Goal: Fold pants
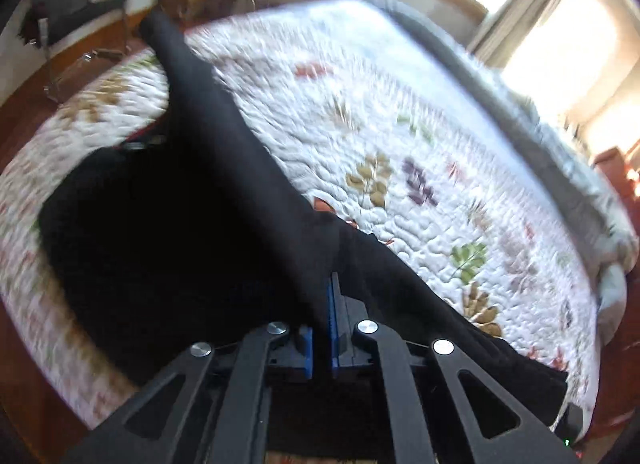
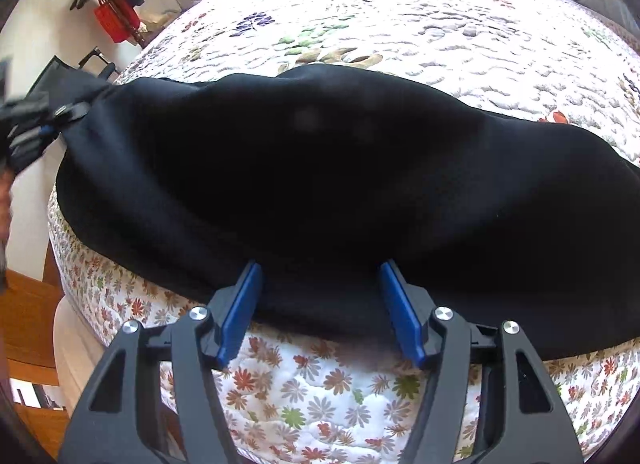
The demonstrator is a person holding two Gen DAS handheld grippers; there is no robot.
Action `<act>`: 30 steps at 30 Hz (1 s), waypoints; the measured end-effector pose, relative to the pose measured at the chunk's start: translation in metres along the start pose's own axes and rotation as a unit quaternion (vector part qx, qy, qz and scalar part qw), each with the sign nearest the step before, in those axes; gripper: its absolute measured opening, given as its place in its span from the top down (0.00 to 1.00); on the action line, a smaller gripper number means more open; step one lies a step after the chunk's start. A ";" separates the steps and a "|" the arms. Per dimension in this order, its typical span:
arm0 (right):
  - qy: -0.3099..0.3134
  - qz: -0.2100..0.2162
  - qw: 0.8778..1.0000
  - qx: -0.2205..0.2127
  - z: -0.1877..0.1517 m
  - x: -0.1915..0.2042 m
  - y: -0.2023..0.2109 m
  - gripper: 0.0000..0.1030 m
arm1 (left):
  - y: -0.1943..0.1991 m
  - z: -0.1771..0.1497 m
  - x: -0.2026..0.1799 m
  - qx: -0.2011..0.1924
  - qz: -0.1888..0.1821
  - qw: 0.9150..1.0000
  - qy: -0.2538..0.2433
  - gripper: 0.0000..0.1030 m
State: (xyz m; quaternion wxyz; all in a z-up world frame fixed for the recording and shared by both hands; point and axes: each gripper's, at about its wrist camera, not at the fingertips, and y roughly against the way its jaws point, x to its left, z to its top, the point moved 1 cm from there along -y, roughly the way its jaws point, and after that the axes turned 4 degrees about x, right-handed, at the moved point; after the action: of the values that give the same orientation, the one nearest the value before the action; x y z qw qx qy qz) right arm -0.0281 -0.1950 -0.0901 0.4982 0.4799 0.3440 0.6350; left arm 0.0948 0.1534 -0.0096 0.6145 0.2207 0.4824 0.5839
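Observation:
Black pants (image 2: 320, 168) lie across the near edge of a bed with a white floral quilt (image 2: 440, 24). My right gripper (image 2: 320, 276) is open, its blue pads (image 2: 240, 312) straddling the pants' near edge. My left gripper (image 1: 324, 304) is shut on a fold of the black pants (image 1: 224, 168) and holds it up above the quilt (image 1: 400, 124); the cloth drapes away to the left and right. The left gripper also shows in the right wrist view (image 2: 52, 124), pinching the pants' left end.
A grey blanket (image 1: 500, 104) runs along the bed's far side by a bright curtained window (image 1: 560, 44). Chairs (image 1: 72, 4) stand on the wooden floor beyond the bed. A coat rack with a red bag (image 2: 112, 20) stands by the wall.

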 end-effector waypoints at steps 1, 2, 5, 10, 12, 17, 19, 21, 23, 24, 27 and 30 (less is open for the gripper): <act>-0.001 0.003 1.000 0.000 0.001 0.000 0.000 0.39 | 0.010 -0.012 0.006 -0.014 0.000 1.000 0.000 0.95; -0.003 0.006 1.000 0.000 0.001 -0.001 0.000 0.37 | 0.016 -0.028 0.012 -0.024 0.006 1.000 0.002 0.95; 0.003 0.005 1.000 0.001 0.003 0.002 -0.003 0.32 | 0.004 -0.058 0.035 -0.003 0.020 0.999 0.026 0.94; 0.019 -0.006 1.000 0.007 0.006 0.010 -0.007 0.28 | -0.026 -0.075 0.074 0.053 -0.037 0.992 0.107 0.89; 0.017 0.000 1.000 0.009 0.008 0.009 -0.007 0.28 | -0.020 -0.074 0.086 0.057 -0.062 0.988 0.132 0.82; 0.015 0.002 1.000 0.018 0.009 0.010 -0.007 0.28 | -0.003 -0.056 0.105 0.032 -0.036 0.985 0.168 0.48; 0.017 0.000 1.000 0.020 0.010 0.010 -0.007 0.26 | -0.008 -0.053 0.113 0.037 -0.032 0.984 0.173 0.54; 0.022 -0.002 1.000 0.021 0.010 0.012 -0.009 0.25 | -0.010 -0.055 0.128 0.047 -0.010 0.984 0.170 0.76; 0.030 -0.005 0.999 0.025 0.009 0.015 -0.008 0.24 | -0.008 -0.060 0.122 0.038 -0.003 0.987 0.154 0.78; 0.034 0.000 0.999 0.029 0.008 0.016 -0.006 0.23 | -0.007 -0.062 0.115 0.033 0.011 0.991 0.131 0.78; 0.043 0.003 0.998 0.038 0.000 0.015 -0.002 0.22 | -0.008 -0.067 0.104 0.031 0.031 0.993 0.106 0.78; 0.046 0.012 0.998 0.036 -0.005 0.011 0.004 0.22 | 0.005 -0.068 0.097 0.029 0.030 0.992 0.119 0.78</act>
State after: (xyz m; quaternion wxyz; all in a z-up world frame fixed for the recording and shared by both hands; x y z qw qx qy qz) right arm -0.0347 -0.1848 -0.0851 0.4565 0.4722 0.3832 0.6495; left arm 0.0202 0.2248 -0.0672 0.5283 0.1822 0.5616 0.6101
